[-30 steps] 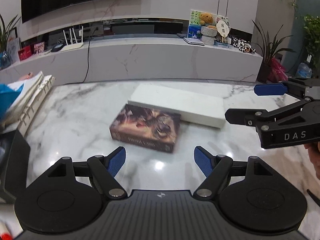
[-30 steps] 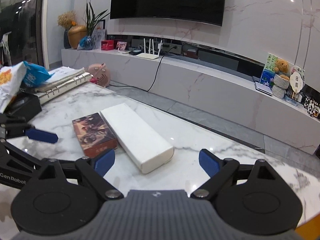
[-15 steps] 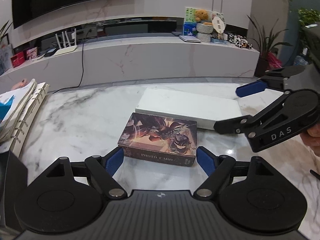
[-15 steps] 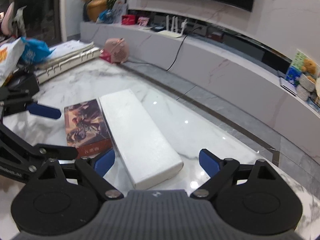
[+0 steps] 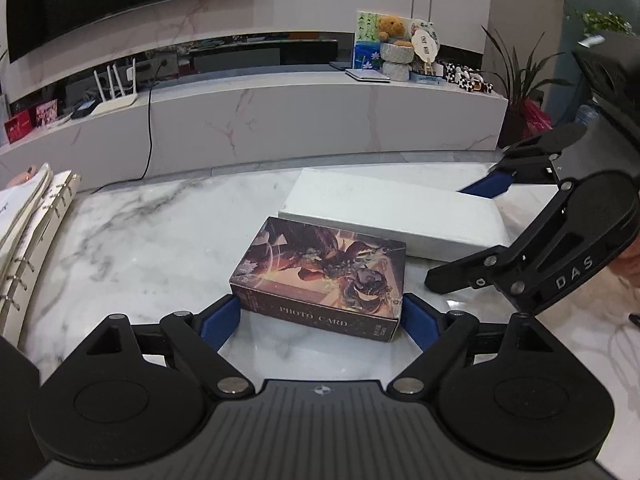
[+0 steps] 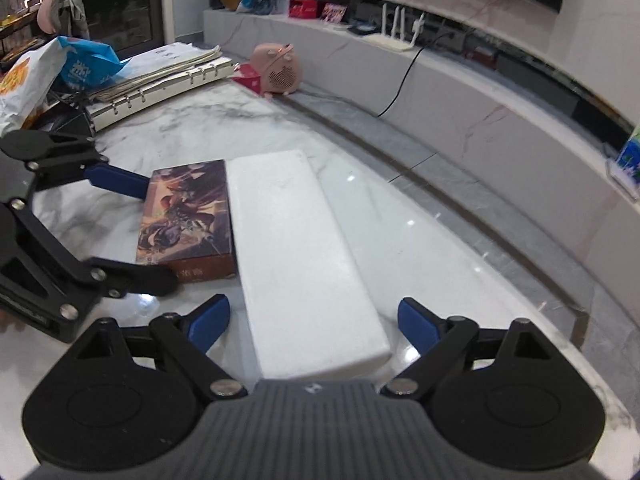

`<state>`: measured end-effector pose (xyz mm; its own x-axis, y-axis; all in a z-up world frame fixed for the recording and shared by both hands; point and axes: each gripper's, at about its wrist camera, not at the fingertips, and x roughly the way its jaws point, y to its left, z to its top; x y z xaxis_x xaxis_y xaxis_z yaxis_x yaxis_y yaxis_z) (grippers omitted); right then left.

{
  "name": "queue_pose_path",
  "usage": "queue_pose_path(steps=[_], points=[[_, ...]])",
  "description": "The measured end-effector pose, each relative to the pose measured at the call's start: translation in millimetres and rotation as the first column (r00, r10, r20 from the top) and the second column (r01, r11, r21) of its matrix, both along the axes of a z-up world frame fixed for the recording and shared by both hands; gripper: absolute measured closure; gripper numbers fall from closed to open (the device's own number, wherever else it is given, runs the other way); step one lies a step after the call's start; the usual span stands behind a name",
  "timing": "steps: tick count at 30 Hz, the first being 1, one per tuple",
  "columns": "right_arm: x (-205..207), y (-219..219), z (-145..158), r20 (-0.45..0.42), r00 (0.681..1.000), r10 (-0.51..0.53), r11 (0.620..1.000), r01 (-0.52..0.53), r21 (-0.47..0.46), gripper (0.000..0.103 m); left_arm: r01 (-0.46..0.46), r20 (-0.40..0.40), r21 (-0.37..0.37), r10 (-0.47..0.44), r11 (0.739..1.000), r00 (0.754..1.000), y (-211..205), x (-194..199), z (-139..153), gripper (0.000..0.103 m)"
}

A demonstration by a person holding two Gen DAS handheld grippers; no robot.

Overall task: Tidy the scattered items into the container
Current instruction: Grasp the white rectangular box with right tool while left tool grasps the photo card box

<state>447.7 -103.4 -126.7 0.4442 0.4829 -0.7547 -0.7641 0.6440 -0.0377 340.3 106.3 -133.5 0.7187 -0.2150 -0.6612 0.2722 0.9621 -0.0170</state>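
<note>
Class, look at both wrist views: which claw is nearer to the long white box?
Right. The right claw straddles the white box's near end, jaws closing, not yet touching. The left claw flanks the photo card box beside it.

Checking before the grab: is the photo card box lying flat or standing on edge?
Flat. The photo card box lies face up on the table, beside the white box.

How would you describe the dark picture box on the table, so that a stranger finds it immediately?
Look at the marble table. Near its middle two boxes lie side by side, touching. The picture box is the shorter one, dark with reddish artwork and the words PHOTO CARD on its side; its neighbour, the white box, is plain and longer.
</note>
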Motion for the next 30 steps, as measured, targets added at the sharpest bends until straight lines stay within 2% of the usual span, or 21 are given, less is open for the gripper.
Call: queue_pose_path(steps=[3,7,12,14,16,18,20,23,27,30], points=[[-2,2,4,-0.03,0.999,0.038,0.999,-0.038,0.0,0.038,0.016,-0.004,-0.013,-0.016,1.0,1.0,3,-3,0,0.002],[-6,1,9,-0.07,0.998,-0.006,1.0,0.004,-0.024,0.039,-0.05,-0.032,-0.008,0.049,0.999,0.998,10,-8,3,0.001],[-20,-20,10,-0.107,0.982,-0.154,0.988,0.153,-0.017,0.039,-0.153,-0.05,0.0,0.153,0.988,0.987,22,-20,5,0.001],[-26,-30,10,-0.109,0.972,-0.206,0.978,0.206,-0.012,0.039,-0.211,-0.061,0.022,0.212,0.977,0.975,25,-26,7,0.002],[-31,-37,10,-0.106,0.965,-0.241,0.97,0.241,-0.014,0.039,-0.26,-0.078,-0.024,0.258,0.965,0.963,32,-34,10,0.001],[-36,-39,10,-0.092,0.963,-0.255,0.967,0.254,-0.026,0.039,-0.275,-0.101,-0.152,0.262,0.949,0.96,32,-44,16,0.001],[-40,-39,9,-0.075,0.962,-0.261,0.965,0.259,-0.035,0.039,-0.258,-0.091,-0.219,0.243,0.941,0.966,21,-46,22,0.001],[-42,-38,9,-0.071,0.958,-0.278,0.961,0.277,-0.026,0.039,-0.29,-0.024,-0.152,0.29,0.945,0.957,-5,-35,26,0.001],[-44,-39,9,-0.077,0.954,-0.289,0.957,0.289,-0.01,0.039,-0.329,-0.037,-0.12,0.327,0.937,0.944,-19,-12,15,0.001],[-44,-39,8,-0.073,0.955,-0.287,0.958,0.287,-0.006,0.039,-0.359,-0.029,-0.064,0.358,0.931,0.933,-24,-4,5,0.001]])
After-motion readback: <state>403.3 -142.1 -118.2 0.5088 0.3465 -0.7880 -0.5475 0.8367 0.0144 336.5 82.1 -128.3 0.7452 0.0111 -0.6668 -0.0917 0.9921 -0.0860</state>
